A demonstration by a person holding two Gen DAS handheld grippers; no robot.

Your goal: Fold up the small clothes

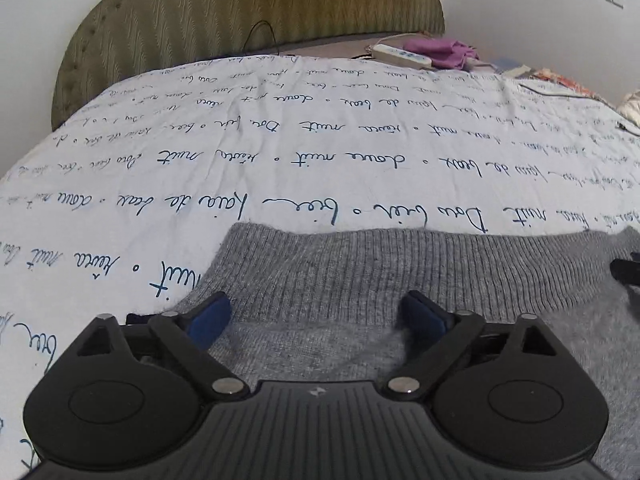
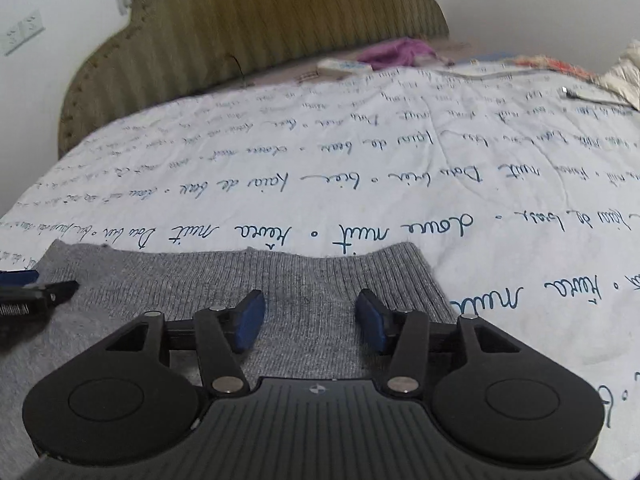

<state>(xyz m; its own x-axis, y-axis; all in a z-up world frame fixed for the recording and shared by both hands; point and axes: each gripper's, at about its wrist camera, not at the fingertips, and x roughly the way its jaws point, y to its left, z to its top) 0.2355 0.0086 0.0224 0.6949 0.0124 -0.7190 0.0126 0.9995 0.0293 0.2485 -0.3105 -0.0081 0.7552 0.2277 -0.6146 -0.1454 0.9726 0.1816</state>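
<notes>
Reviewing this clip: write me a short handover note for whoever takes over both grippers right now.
Left gripper: open, over the left part of the gray sweater, holding nothing.
Right gripper: open, narrower gap, over the sweater's right part near its ribbed edge, holding nothing.
The sweater lies flat on the bedspread, ribbed edge facing the headboard.
Done: spread out; no fold visible in these views.
Left: grip the fabric, fold it, tidy it.
</notes>
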